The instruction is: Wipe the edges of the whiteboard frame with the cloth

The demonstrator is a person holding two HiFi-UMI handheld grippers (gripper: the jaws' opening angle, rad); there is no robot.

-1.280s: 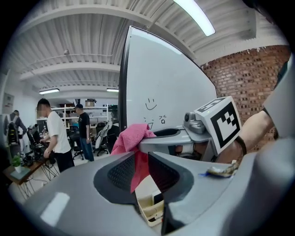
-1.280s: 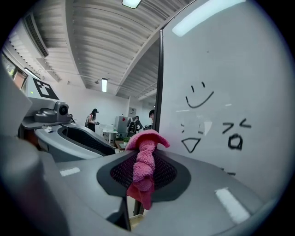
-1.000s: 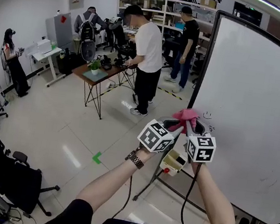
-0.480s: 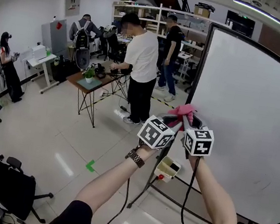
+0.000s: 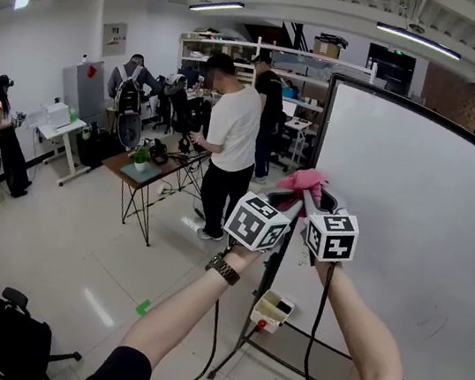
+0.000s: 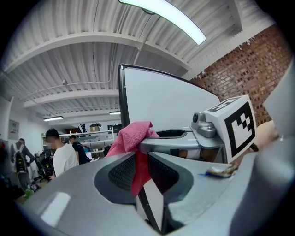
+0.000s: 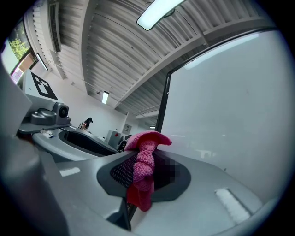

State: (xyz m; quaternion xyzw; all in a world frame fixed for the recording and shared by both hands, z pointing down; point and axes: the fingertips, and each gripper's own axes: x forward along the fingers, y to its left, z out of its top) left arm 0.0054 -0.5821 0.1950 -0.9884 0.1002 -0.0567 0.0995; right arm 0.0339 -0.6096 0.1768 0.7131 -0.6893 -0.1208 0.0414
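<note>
Holding the cloth (image 5: pixel 302 182) at the whiteboard frame (image 5: pixel 320 131), 12 o'clock from both grippers.
The left gripper (image 6: pixel 138 167) and right gripper (image 7: pixel 142 171) are each closed on a fold of the pink cloth. It looks soft, light and limp, so it is best pinched bunched. A person (image 5: pixel 231 134) and table (image 5: pixel 145 172) stand at 10 o'clock, well apart from the frame.

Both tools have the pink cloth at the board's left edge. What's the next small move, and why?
Probably slide the cloth up along the black frame edge. The left tool and right tool are both shut on it, it sits about midway up that edge, and a long stretch runs above to the top corner.
</note>
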